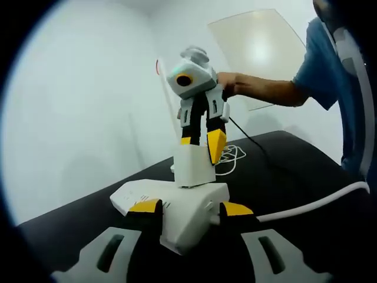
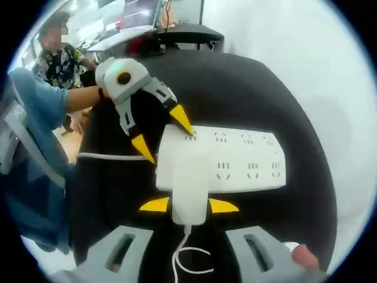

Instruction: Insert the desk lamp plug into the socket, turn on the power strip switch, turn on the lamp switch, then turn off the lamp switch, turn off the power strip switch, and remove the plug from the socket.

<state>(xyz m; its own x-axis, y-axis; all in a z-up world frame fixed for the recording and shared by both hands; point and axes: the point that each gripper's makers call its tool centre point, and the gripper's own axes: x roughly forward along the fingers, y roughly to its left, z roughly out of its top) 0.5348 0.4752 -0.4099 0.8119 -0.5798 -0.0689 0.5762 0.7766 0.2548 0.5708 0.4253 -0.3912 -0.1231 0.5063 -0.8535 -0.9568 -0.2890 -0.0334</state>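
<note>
**While the strip is braced, the plug block stands gripped at the socket**

On the left, the left gripper (image 1: 189, 209) holds the near end of the white power strip (image 1: 171, 203) on the black table (image 1: 283, 177), its yellow-tipped jaws closed partway against the strip's sides. To the right, the right gripper (image 2: 184, 206) has its jaws clamped on the white plug block (image 2: 189, 183), which stands upright on the strip with its cord (image 2: 187, 256) trailing back. Whether insertion or removal is in hand cannot be told. I judge the next move needs a straight pull or push while the strip is held firm.
</note>
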